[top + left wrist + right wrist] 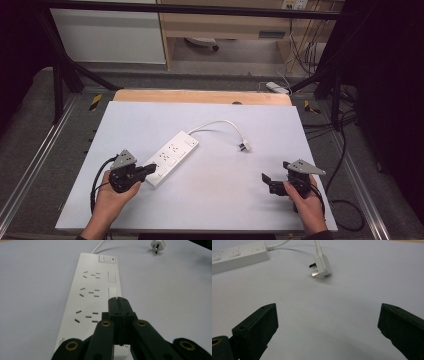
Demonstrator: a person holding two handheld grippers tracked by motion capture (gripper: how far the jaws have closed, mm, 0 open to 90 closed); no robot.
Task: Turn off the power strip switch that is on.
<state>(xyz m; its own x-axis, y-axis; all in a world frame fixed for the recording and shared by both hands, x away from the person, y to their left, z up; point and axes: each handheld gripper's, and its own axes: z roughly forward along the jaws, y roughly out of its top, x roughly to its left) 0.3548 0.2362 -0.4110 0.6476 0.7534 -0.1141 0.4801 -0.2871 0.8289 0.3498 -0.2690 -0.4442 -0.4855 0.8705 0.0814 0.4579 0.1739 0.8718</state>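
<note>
The counter [210, 205], a pale sheet approx. filling the work area, carries a white power strip [171, 157] lying diagonally left of centre, near end toward the left hand. From its far end a white cable [220, 123] is looped round to a plug [244, 146], which lies w/ pins exposed, well apart from both grippers.

The left gripper [150, 169] is held over the strip's near end; in the left gripper view its fingers [115, 305] are seen pressed together w/ nothing between them, tips just over the row of rocker switches [112, 293] beside the sockets. The right gripper [266, 178] is held low over bare counter, fingers [255, 326] spread wide, empty, pointed toward the plug.

Judged as a switch press in hand. Risks: tips could land on the gap between two switches & slide off; too much sideways push could skid the unheld strip, dragging cable & plug away from the right gripper's line.
</note>
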